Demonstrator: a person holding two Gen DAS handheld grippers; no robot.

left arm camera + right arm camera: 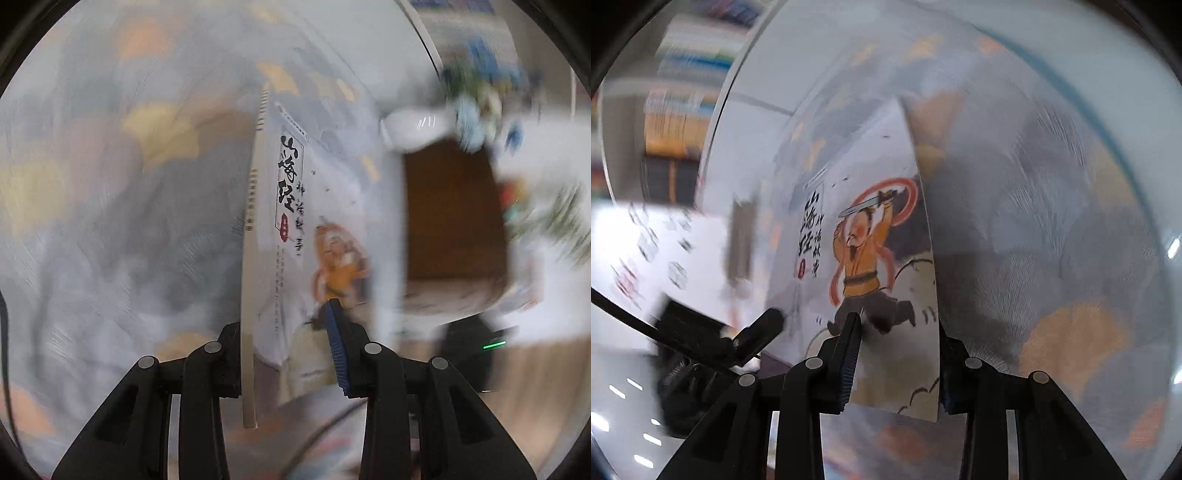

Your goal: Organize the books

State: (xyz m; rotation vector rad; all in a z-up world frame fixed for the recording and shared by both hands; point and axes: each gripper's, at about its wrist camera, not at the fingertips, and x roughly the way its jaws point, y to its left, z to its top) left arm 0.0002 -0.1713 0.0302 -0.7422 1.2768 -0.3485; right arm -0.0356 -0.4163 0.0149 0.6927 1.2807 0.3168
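Note:
One thin book [291,206] with a pale cover, black brush lettering and a cartoon figure in orange stands on edge between my left gripper's [284,350] jaws, spine to the left. The left gripper is shut on its lower end. In the right wrist view the same book [882,258] faces the camera with the sword-swinging figure showing. My right gripper [897,362] is shut on its bottom right corner, one pad [849,354] on the cover and the other finger behind the edge. A black finger of the left gripper [764,325] touches the book's left side there.
A blurred cloth [110,221] patterned in grey, yellow and orange fills the background in both views. A white vase with flowers [413,125] and a brown wooden panel [450,214] lie to the right. Shelved colourful books [687,74] show at the upper left.

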